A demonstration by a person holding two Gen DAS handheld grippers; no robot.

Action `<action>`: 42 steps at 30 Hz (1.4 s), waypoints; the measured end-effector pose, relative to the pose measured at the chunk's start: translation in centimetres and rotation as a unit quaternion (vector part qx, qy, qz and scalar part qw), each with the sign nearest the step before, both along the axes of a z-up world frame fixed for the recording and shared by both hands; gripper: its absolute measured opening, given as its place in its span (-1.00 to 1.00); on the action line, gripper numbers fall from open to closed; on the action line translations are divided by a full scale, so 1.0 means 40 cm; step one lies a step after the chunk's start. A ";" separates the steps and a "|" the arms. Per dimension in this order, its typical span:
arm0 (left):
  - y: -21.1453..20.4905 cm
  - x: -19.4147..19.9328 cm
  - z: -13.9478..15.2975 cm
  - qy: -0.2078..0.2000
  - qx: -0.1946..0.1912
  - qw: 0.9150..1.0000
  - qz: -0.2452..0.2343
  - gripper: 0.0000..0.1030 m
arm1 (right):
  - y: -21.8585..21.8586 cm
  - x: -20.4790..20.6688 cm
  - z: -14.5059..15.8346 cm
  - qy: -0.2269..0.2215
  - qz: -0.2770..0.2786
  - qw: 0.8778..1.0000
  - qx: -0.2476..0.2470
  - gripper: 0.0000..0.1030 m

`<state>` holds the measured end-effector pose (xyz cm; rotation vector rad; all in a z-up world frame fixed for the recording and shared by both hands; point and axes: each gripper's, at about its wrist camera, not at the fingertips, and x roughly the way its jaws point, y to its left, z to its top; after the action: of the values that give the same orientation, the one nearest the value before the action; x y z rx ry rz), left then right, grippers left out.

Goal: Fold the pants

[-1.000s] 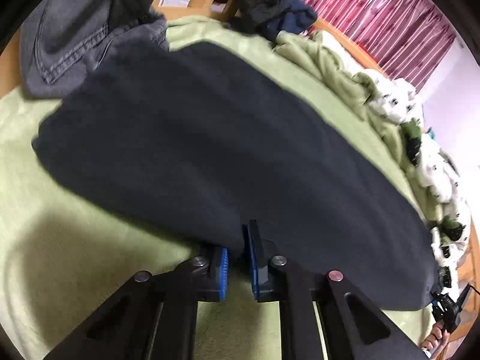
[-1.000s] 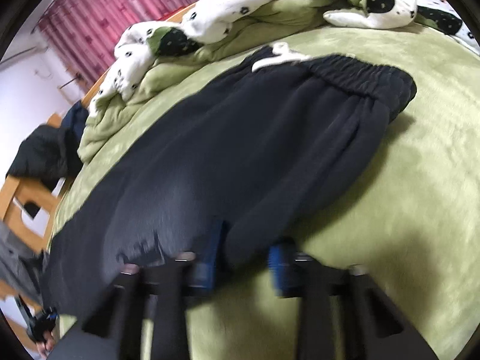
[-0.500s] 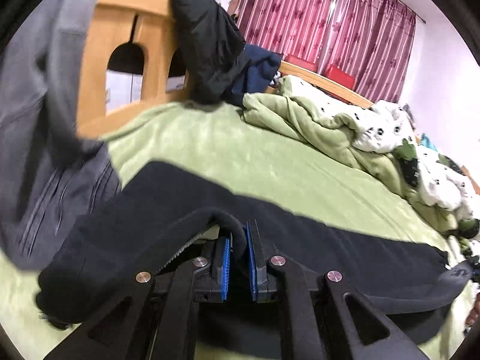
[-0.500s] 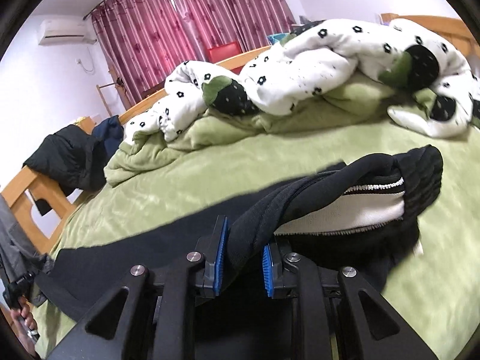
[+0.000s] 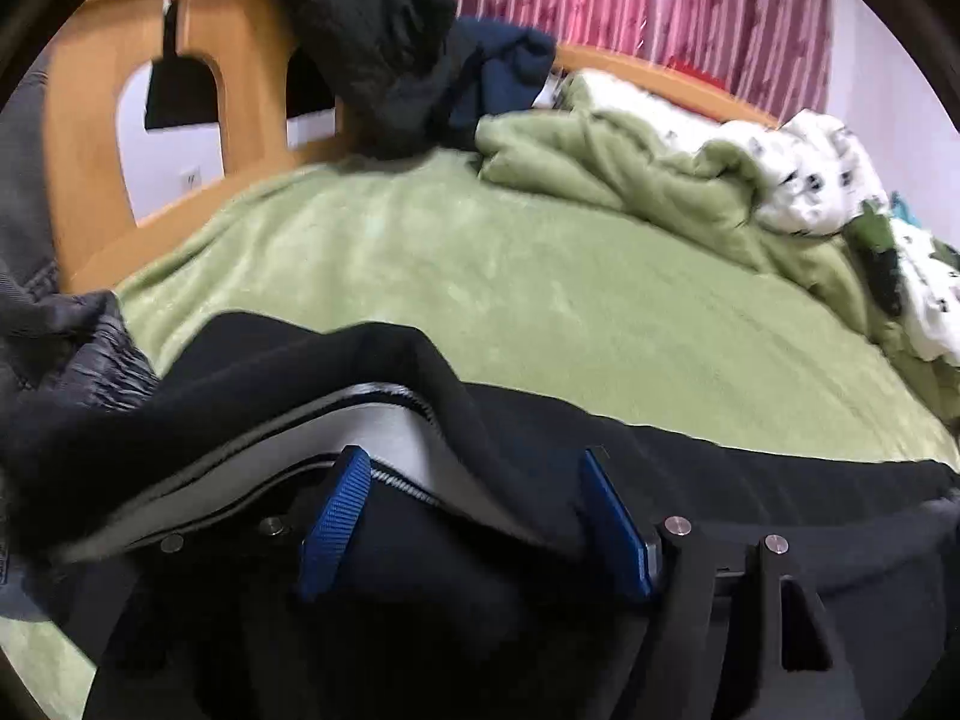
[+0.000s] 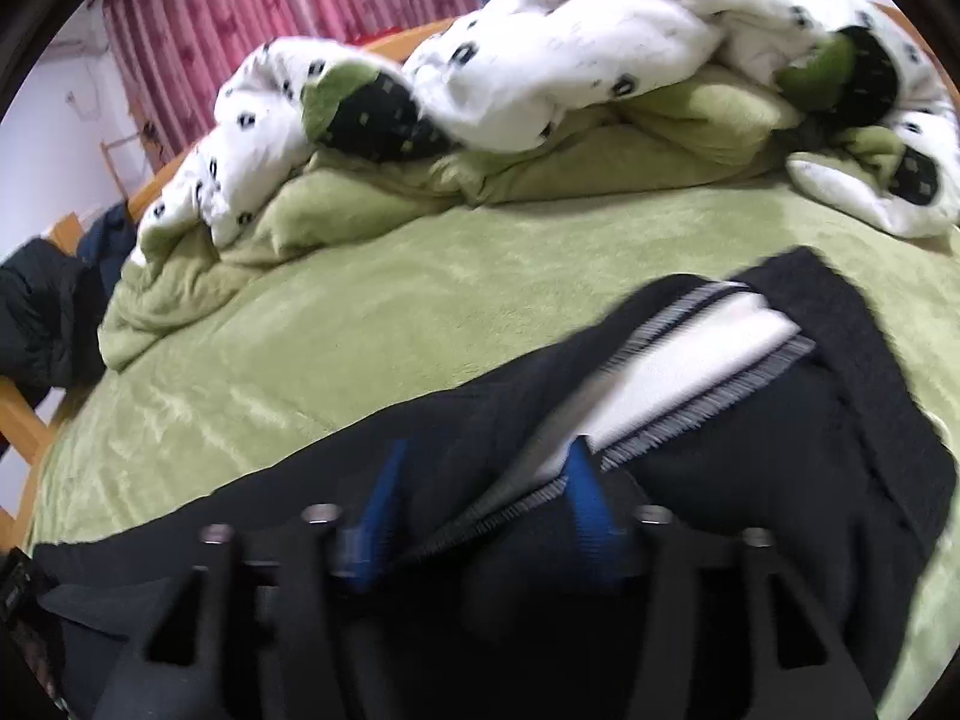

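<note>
1. The left gripper point(image 5: 474, 516) has its blue-padded fingers spread, and the black fleece-lined pants point(image 5: 252, 372) lie loose between them, lengthwise on the green plush bedspread point(image 5: 480, 264).
2. The right gripper point(image 6: 480, 516) is spread too, at the waistband end.
3. This looks like release after a lengthwise fold; next comes regripping one end to fold across.
4. The far bedspread is open; the wooden bed frame point(image 5: 84, 138) and rumpled white patterned quilt point(image 6: 600, 36) border it.

Soft indoor light, motion blur, fisheye
</note>
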<state>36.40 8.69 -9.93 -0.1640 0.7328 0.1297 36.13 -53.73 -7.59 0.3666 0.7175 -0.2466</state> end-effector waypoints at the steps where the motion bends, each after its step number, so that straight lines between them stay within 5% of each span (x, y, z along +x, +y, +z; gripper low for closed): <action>1: 0.000 -0.027 0.013 -0.004 0.007 1.000 -0.009 0.45 | 0.001 -0.035 0.015 -0.008 -0.001 1.000 -0.005 0.26; 6: 0.028 -0.178 0.026 0.018 -0.001 0.999 -0.036 0.59 | 0.021 -0.210 0.056 0.004 0.026 0.998 -0.048 0.38; 15: 0.140 -0.394 -0.130 0.070 -0.165 0.983 -0.031 0.58 | -0.011 -0.492 -0.059 0.061 0.039 0.997 -0.007 0.42; 22: 0.186 -0.323 -0.142 0.060 -0.226 0.972 0.003 0.59 | -0.072 -0.470 -0.089 0.031 0.018 0.996 0.081 0.45; 28: 0.198 -0.231 -0.151 0.036 -0.210 0.977 0.032 0.55 | -0.121 -0.332 -0.120 0.014 -0.006 0.991 0.133 0.47; 30: 0.200 -0.209 -0.151 0.033 -0.199 0.979 0.043 0.47 | -0.129 -0.276 -0.122 0.014 -0.011 0.992 0.123 0.37; 31: 0.203 -0.199 -0.152 0.034 -0.187 0.980 0.053 0.18 | -0.130 -0.249 -0.123 0.018 -0.013 0.993 0.115 0.06; 34: 0.211 -0.168 -0.151 0.040 -0.149 0.984 0.088 -0.77 | -0.145 -0.199 -0.122 0.018 -0.038 0.994 0.105 -0.46; 39: 0.189 -0.210 -0.087 0.021 -0.105 0.992 0.074 -0.82 | -0.159 -0.240 -0.049 -0.032 -0.042 0.991 0.126 -0.68; 42: 0.181 -0.277 -0.041 0.027 -0.123 0.991 0.050 -0.82 | -0.176 -0.295 0.000 -0.038 -0.024 0.990 0.131 -0.70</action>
<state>25.33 15.92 -11.57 -0.4343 0.7941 0.1398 24.34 -60.77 -7.59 0.6408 0.6676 -0.1825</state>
